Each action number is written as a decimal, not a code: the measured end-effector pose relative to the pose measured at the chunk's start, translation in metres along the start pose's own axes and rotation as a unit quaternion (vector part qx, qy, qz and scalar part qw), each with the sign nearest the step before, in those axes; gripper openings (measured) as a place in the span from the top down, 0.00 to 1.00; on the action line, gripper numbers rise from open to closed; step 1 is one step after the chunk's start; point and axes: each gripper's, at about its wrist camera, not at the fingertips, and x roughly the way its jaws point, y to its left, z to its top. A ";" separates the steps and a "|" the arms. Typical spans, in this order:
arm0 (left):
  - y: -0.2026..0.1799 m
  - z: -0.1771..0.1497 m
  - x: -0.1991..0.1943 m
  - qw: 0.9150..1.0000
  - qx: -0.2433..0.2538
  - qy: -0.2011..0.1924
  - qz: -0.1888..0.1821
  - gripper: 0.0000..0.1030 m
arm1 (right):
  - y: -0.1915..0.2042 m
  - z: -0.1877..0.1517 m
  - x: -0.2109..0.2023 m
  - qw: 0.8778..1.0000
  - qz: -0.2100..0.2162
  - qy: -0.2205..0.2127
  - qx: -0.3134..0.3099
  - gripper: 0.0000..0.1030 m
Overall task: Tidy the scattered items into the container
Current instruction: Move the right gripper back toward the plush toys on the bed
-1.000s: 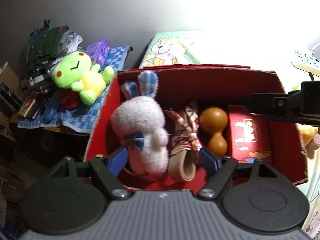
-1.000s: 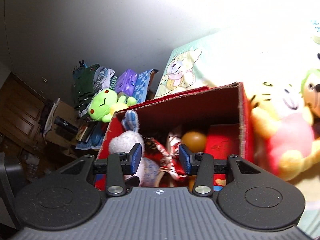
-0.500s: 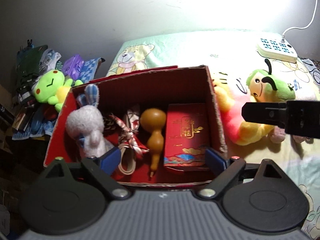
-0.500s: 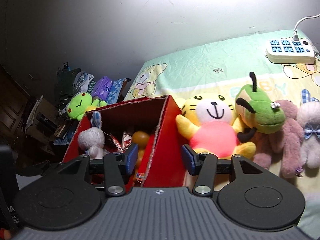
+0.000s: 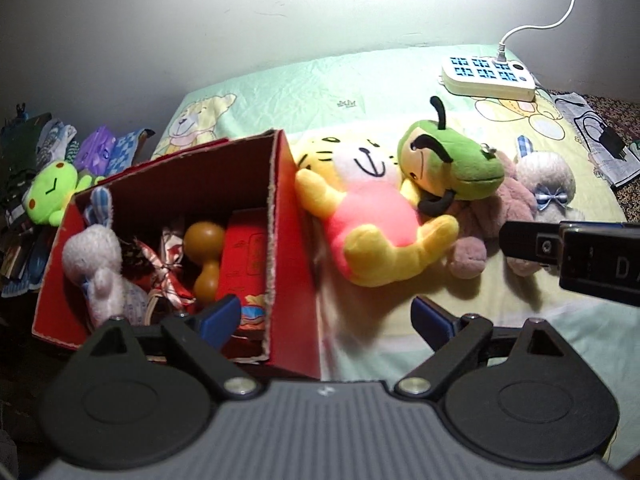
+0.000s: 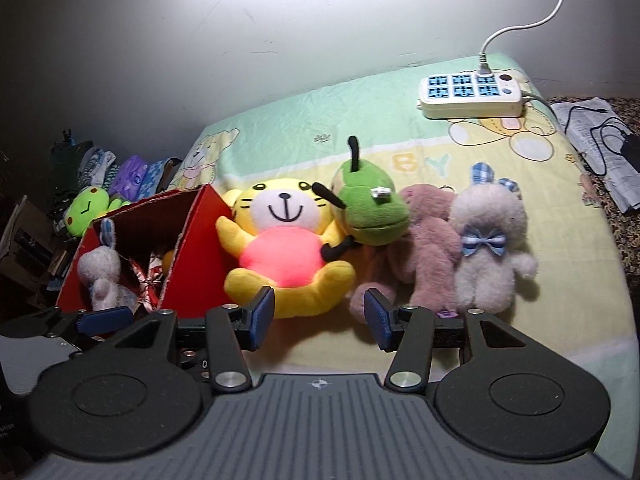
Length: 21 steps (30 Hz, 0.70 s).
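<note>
Red cardboard box (image 5: 294, 280) sits at the left edge of the bed (image 6: 400, 152), already holding a white bunny plush (image 5: 100, 272), ribbon, wooden gourd (image 5: 206, 256) and red packet (image 5: 246, 256). Four plush toys lie just right of it in a row, touching each other: yellow tiger plush (image 6: 280, 248) against the box wall, green bug plush (image 6: 370, 208), pink bear plush (image 6: 424, 248), white bunny with blue bow (image 6: 490, 248).

Left gripper (image 5: 324, 316) is spread wide, empty, straddling the box's right wall. Right gripper (image 6: 318, 316) is part-spread, empty, above the tiger's feet.

Risks:
- right gap looks narrow for the tiger's fat body, so the pinch may slip off
- plush overlap, so a lift may drag the bug along
- left gripper may bump the box wall
- box is nearly full, so plush may spill over
</note>
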 end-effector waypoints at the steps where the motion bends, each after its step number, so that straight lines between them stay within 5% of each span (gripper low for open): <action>1: -0.005 0.001 0.001 1.000 0.002 0.000 -0.002 0.10 | -0.005 0.000 -0.002 1.000 -0.005 0.000 0.004 0.48; 11: -0.041 -0.007 0.017 0.999 0.025 0.021 -0.039 0.09 | -0.040 -0.010 -0.001 0.998 -0.055 0.020 0.027 0.45; 21: -0.055 -0.018 0.028 0.996 0.062 0.019 -0.067 0.09 | -0.048 -0.012 0.007 0.998 -0.043 0.037 0.025 0.46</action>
